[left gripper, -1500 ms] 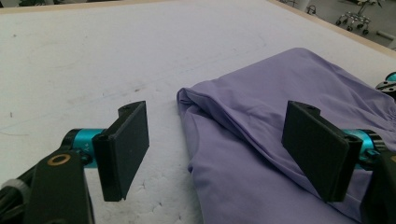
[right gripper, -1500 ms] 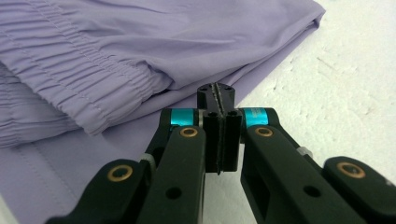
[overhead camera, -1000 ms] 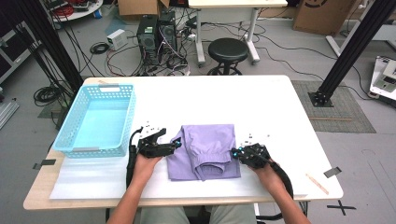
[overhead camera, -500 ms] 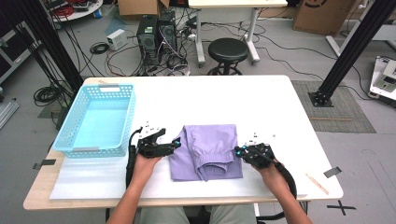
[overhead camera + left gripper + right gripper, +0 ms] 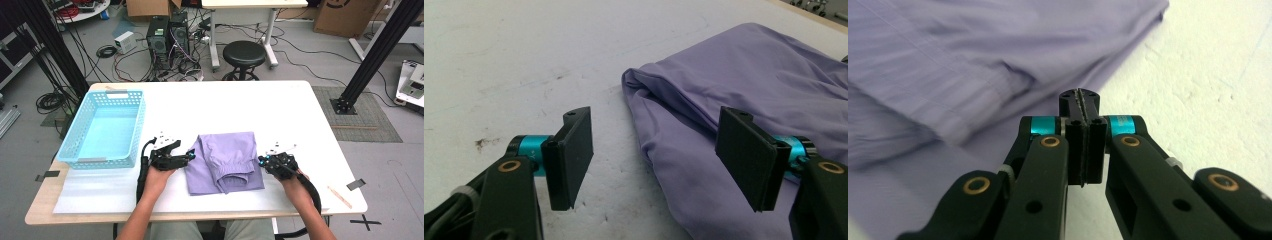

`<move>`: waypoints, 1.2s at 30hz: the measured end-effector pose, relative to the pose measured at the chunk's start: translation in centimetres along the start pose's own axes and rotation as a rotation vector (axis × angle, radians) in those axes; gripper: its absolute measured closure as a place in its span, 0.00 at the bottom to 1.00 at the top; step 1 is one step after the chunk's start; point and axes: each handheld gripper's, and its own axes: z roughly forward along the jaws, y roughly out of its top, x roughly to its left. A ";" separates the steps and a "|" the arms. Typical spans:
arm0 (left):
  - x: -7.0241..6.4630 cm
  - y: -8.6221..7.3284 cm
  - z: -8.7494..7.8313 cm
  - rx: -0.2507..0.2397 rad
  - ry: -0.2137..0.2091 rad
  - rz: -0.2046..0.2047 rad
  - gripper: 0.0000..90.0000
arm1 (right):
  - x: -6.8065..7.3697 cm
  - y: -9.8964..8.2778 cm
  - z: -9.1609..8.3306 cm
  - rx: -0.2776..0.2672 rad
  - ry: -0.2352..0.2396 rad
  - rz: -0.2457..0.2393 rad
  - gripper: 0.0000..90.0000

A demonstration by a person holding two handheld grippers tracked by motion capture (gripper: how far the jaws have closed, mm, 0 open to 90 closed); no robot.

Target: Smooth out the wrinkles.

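A folded purple garment [image 5: 225,162] lies flat at the front middle of the white table [image 5: 280,115]. My left gripper [image 5: 190,155] sits low at its left edge. In the left gripper view its jaws [image 5: 659,145] stand wide apart and have just been closing a little. The cloth's folded left edge [image 5: 684,150] lies between them, and neither pad presses on it. My right gripper [image 5: 262,161] rests at the garment's right edge. In the right gripper view it [image 5: 1080,100] is shut with nothing in it, and the purple cloth [image 5: 973,75] lies just beyond its tip.
A light blue plastic basket [image 5: 102,127] stands empty at the table's left. A pale sheet [image 5: 90,192] covers the front left corner. A thin wooden stick [image 5: 339,196] lies near the front right edge. A black stool [image 5: 245,52] and cables sit beyond the table.
The right hand has shifted slightly beside the garment's right edge. The left hand and the garment lie as before.
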 end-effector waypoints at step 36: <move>-0.5 0.0 0.2 0.025 -0.006 0.034 0.53 | -0.1 -0.2 -0.9 -0.130 0.063 0.063 0.79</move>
